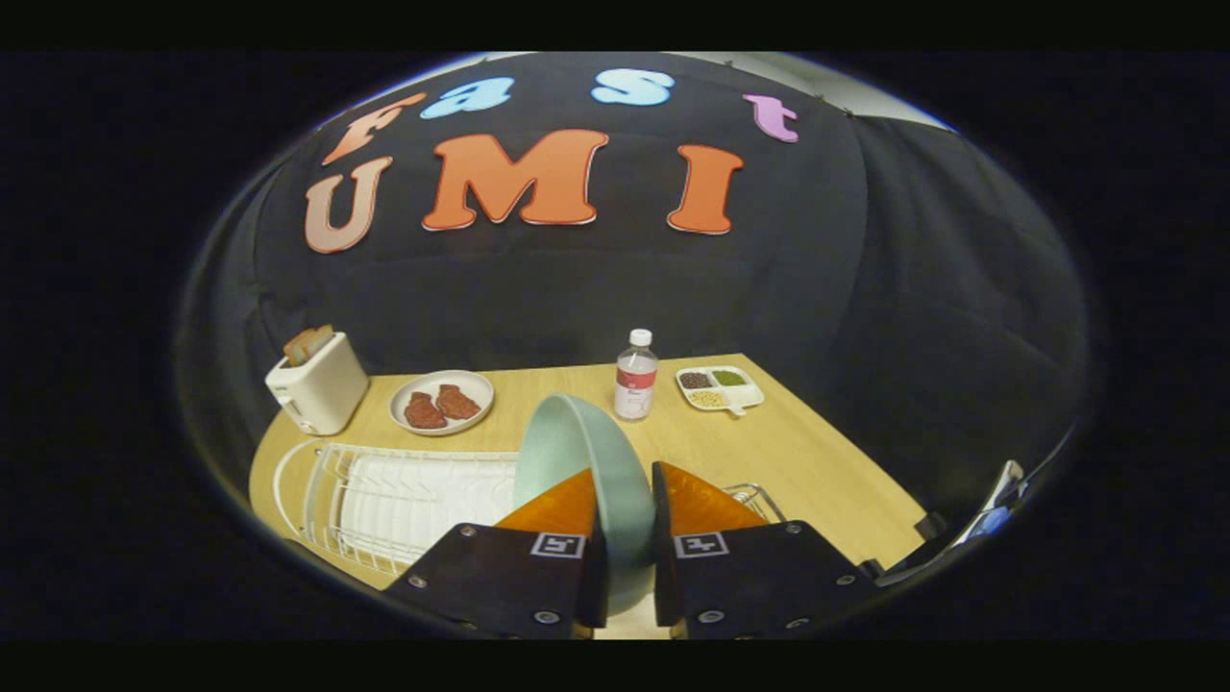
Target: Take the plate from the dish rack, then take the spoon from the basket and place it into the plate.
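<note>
Tool (629, 519) clamps upright plate (586, 452) above wooden table (817, 461), dish rack (384, 500).

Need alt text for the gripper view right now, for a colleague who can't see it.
The tongs grip a pale green plate on edge above a white dish rack on a wooden table. Beyond stand a toaster, a plate of meat, a bottle and a small divided tray.

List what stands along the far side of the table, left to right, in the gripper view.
Toaster → white plate with meat → water bottle → divided tray. Nearer, the claw is shut on the green plate.
</note>
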A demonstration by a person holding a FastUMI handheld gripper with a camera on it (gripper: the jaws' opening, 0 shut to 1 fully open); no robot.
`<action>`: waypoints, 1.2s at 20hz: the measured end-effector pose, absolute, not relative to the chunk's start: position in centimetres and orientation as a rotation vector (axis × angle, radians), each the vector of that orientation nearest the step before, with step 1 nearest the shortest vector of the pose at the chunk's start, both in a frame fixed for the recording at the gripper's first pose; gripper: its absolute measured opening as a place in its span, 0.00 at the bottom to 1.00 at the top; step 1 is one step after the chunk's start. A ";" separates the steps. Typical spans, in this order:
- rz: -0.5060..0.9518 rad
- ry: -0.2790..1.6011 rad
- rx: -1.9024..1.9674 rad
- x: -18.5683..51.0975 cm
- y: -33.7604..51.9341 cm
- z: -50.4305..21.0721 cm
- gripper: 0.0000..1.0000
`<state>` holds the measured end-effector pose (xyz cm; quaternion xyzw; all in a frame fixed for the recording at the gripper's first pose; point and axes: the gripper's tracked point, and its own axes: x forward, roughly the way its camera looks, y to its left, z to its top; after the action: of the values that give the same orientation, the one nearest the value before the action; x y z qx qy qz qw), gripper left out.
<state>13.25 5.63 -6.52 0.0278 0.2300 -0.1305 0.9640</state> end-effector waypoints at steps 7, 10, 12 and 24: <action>-0.126 0.434 0.379 5.3 6.3 -8.2 0.19; -0.077 0.435 0.482 2.3 6.3 -9.6 0.19; -0.057 0.429 0.543 0.4 6.2 -10.6 0.19; 0.025 0.525 0.790 -4.9 8.8 -21.1 0.19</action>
<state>-4.86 8.77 -21.08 0.3804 0.2526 0.0121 0.8896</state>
